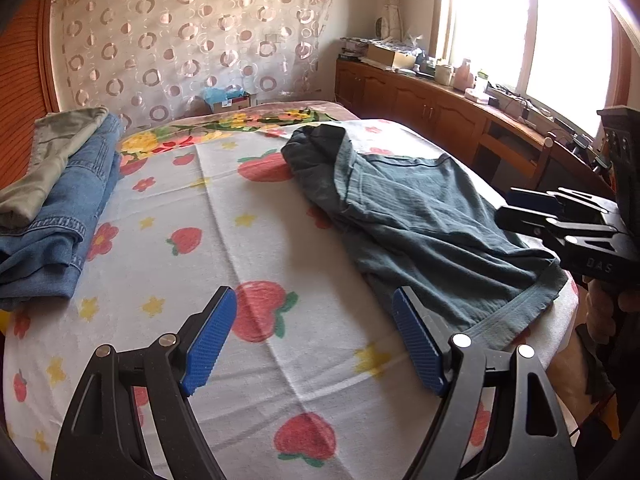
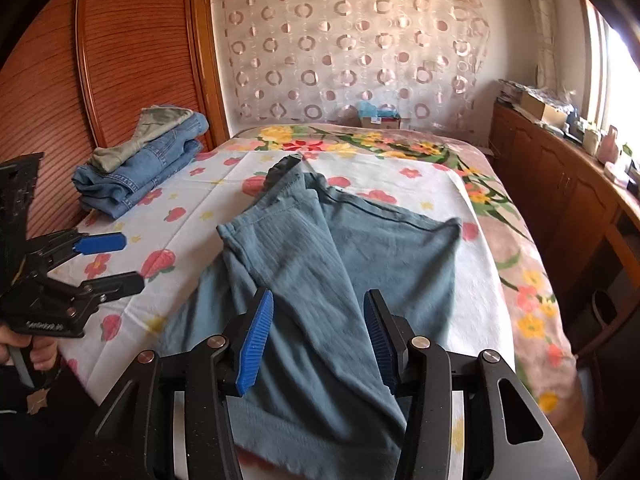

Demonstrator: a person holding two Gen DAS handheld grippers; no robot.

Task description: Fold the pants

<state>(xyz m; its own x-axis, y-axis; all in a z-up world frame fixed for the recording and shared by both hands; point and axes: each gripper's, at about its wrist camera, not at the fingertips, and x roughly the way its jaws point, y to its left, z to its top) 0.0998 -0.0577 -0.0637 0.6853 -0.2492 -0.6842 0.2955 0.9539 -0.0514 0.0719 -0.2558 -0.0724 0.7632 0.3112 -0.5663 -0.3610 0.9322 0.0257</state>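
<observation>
A: Folded yet?
B: Partly. Blue-green pants [image 2: 340, 264] on the bed [image 2: 404, 178], one leg flopped over. Needs more folds, then onto the pile of clothes [image 2: 140, 164].
A: Holding any?
B: No. Left gripper [image 1: 314, 342] spread wide, empty. Right gripper [image 2: 320, 344] half apart, cloth below, not pinched.

Bare sheet [image 2: 208, 188] lies free between teal pants [image 2: 340, 264] and folded jeans [image 2: 132, 176].
</observation>
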